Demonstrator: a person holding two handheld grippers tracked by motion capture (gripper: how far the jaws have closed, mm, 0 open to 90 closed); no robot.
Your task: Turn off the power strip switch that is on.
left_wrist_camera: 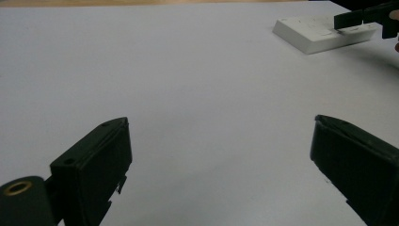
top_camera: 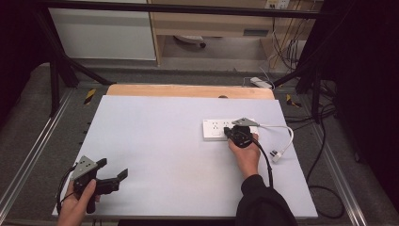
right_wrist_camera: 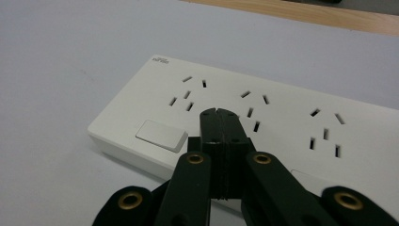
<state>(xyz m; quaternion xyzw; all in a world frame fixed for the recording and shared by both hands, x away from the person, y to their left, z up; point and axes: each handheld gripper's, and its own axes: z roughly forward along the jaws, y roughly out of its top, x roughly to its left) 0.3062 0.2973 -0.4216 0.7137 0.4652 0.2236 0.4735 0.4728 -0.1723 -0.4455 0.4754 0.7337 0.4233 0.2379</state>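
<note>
The right claw (right_wrist_camera: 219, 113), jaws pressed together and holding nothing, hovers over the white power strip (right_wrist_camera: 282, 113) on the tabletop (top_camera: 155, 141) – its rocker switch (right_wrist_camera: 161, 135) likely not yet pressed – left claw (top_camera: 113, 170) idles wide open, empty

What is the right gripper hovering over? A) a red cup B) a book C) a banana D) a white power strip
D: the right gripper, jaws shut, sits over the white power strip with its sockets and switch.
</note>
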